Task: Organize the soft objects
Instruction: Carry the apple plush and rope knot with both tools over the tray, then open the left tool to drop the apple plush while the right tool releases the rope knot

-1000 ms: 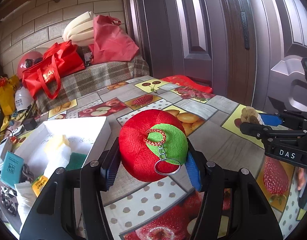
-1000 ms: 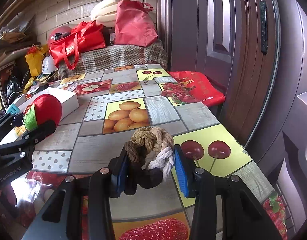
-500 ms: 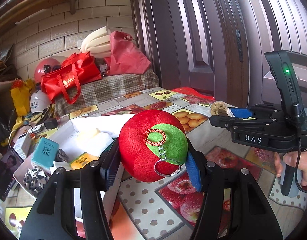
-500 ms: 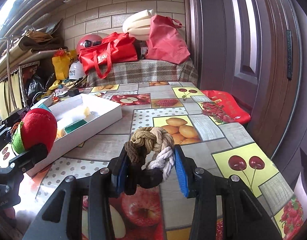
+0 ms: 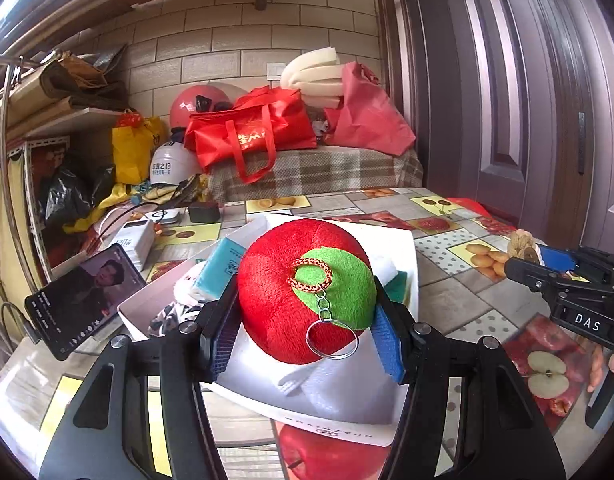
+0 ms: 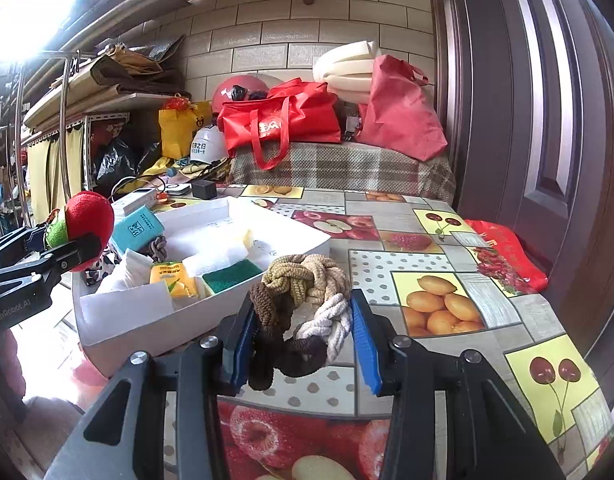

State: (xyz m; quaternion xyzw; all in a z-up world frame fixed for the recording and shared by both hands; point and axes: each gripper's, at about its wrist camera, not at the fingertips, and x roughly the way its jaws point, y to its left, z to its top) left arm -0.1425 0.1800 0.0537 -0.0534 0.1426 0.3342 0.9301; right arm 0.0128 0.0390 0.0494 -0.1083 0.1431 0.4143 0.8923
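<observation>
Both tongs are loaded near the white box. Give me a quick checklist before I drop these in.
1. Left tongs gripping the plush apple: ok.
2. Right tongs gripping the braided rope knot: ok.
3. White box within view of both: ok.
4. Free space in box, far end: ok.
5. Apple directly over the box: cannot tell.
6. Keyring hanging free, unsnagged: ok.
</observation>
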